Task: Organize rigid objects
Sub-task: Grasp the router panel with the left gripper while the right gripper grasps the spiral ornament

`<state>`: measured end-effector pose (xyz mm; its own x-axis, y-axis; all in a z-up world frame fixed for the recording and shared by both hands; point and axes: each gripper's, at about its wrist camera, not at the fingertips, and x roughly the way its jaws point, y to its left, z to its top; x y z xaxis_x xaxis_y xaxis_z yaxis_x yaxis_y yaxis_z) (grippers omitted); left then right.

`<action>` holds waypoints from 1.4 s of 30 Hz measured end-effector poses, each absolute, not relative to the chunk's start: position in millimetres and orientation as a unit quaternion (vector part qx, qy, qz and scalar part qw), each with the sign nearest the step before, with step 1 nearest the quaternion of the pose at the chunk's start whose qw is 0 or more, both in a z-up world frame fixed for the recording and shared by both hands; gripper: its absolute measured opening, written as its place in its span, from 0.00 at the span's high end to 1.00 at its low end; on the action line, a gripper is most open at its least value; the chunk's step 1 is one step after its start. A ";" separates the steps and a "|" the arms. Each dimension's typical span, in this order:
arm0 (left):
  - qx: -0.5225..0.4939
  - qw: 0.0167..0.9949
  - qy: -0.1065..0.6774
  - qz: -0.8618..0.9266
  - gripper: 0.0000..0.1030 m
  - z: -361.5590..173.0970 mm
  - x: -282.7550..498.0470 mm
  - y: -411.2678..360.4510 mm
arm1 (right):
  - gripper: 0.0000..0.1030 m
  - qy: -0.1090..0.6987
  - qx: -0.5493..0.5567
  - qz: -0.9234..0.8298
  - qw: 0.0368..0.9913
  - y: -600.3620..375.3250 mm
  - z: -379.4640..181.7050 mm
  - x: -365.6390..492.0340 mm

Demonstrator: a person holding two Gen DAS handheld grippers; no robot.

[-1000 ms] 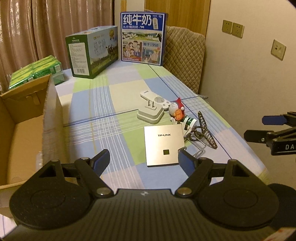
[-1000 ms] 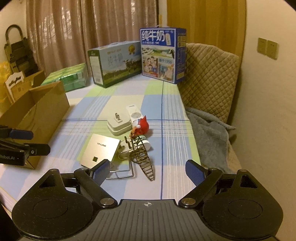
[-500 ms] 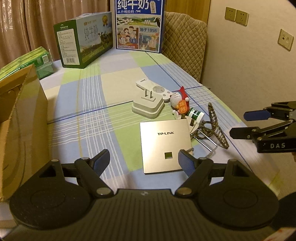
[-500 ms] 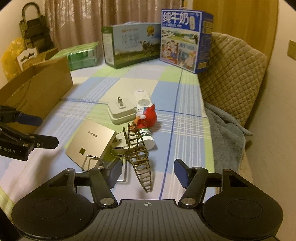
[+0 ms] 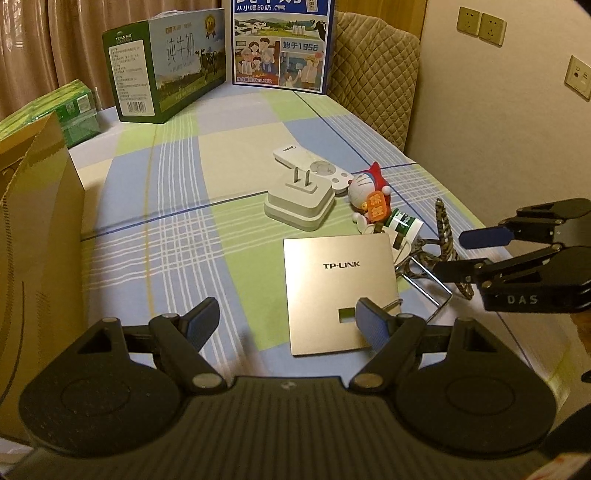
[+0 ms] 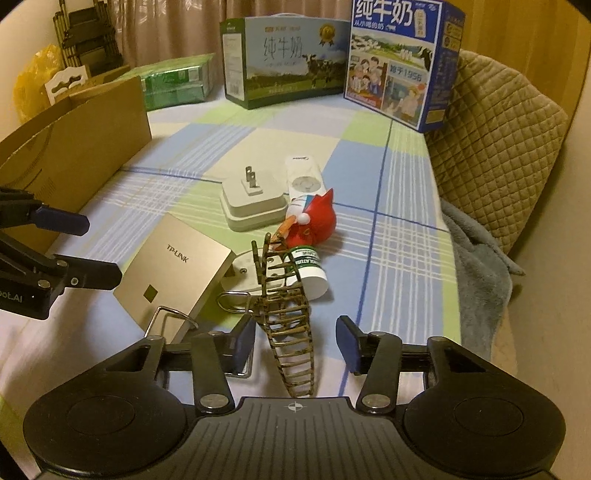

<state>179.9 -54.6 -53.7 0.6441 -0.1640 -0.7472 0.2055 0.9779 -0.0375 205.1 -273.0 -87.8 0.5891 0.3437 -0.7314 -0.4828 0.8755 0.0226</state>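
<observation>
Only the right wrist view shows the grey blanket (image 6: 476, 258) at the bed's right edge and the yellow bag (image 6: 31, 79) far left, while the left wrist view alone shows the wall sockets (image 5: 480, 24). The right gripper (image 6: 295, 345) has just been closing, its jaws apart around the near end of the camouflage wire rack (image 6: 291, 332) without touching it. The left gripper (image 5: 286, 326) stands open, its right finger over the gold TP-LINK panel (image 5: 332, 284).
</observation>
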 end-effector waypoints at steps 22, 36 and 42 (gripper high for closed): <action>0.010 0.894 0.426 -0.139 0.14 -67.1 202.9 -73.4 | 0.77 0.406 -0.068 0.236 0.880 -270.6 -91.1 206.9; 0.024 0.886 0.443 -0.136 0.11 -85.1 229.5 -101.1 | 0.77 0.410 -0.053 0.212 0.886 -284.5 -92.2 201.4; 0.028 0.884 0.444 -0.144 0.19 -86.4 228.5 -92.2 | 0.77 0.408 -0.047 0.209 0.887 -285.7 -92.7 200.9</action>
<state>228.5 -92.2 -86.4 0.5636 -0.2291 -0.7937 0.2789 0.9571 -0.0781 200.9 -285.7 -92.7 0.5788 0.3328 -0.7445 -0.4094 0.9081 0.0876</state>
